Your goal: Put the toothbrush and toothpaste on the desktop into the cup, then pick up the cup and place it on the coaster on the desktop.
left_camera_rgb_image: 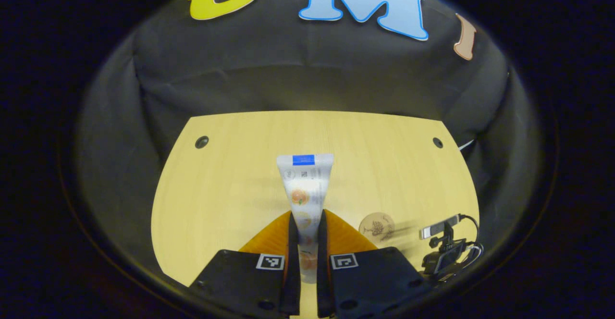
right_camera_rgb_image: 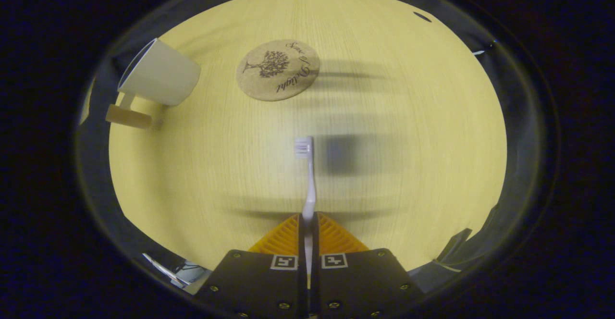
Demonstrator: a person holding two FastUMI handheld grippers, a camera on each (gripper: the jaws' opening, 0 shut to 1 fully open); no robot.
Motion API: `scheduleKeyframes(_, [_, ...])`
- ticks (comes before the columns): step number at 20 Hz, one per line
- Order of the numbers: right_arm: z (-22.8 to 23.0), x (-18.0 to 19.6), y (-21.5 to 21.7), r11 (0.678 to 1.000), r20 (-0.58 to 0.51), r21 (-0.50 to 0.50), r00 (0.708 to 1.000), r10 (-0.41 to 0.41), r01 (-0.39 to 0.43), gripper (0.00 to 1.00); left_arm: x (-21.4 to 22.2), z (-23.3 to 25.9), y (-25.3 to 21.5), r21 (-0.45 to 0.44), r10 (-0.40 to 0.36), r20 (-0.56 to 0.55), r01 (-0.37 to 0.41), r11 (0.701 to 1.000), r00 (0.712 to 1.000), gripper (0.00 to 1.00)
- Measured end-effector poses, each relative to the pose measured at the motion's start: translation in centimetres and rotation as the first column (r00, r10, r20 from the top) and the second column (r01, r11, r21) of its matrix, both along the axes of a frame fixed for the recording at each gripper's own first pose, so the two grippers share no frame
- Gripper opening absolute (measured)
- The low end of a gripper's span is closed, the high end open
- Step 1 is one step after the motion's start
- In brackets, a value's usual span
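Note:
In the left gripper view my left gripper [left_camera_rgb_image: 307, 220] is shut on a white toothpaste tube [left_camera_rgb_image: 306, 189] with fruit pictures, held above the wooden desktop [left_camera_rgb_image: 230, 189] with its flat crimped end pointing away. A round cork coaster [left_camera_rgb_image: 376, 226] lies to the right. In the right gripper view my right gripper [right_camera_rgb_image: 308, 220] is shut on the handle of a white toothbrush [right_camera_rgb_image: 307, 175], its bristle head forward above the desktop [right_camera_rgb_image: 408, 189]. The white cup [right_camera_rgb_image: 161, 73] with a tan handle stands at the far left, and the coaster [right_camera_rgb_image: 278, 69] lies beyond the brush.
A small camera on a stand [left_camera_rgb_image: 444, 249] with cables sits at the desktop's right edge in the left gripper view. Two dark holes [left_camera_rgb_image: 202, 141] mark the desktop's far corners. Black cloth walls surround the table.

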State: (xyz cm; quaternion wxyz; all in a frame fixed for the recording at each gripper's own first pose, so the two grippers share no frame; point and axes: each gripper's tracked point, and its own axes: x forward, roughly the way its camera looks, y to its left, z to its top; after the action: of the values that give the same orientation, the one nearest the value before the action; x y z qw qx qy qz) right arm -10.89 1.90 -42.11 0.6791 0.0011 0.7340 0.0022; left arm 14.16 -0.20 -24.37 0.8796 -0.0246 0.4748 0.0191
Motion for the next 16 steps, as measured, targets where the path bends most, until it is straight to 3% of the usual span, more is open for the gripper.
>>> scheduleKeyframes(8, [0.0, -0.1, 0.0, 1.000, -0.010, 0.006, 1.000, 0.006, -0.006, 0.04, 4.7, -2.8, -1.1, -0.023, -0.045, 0.149, 0.049, 0.999, 0.988, 0.20])
scheduleKeyframes(16, [0.0, -0.1, 0.0, 1.000, -0.021, 0.014, 1.000, 0.008, -0.008, 0.04, 3.7, -6.0, -0.4, 0.005, -0.033, 0.242, 0.033, 0.999, 0.970, 0.21])
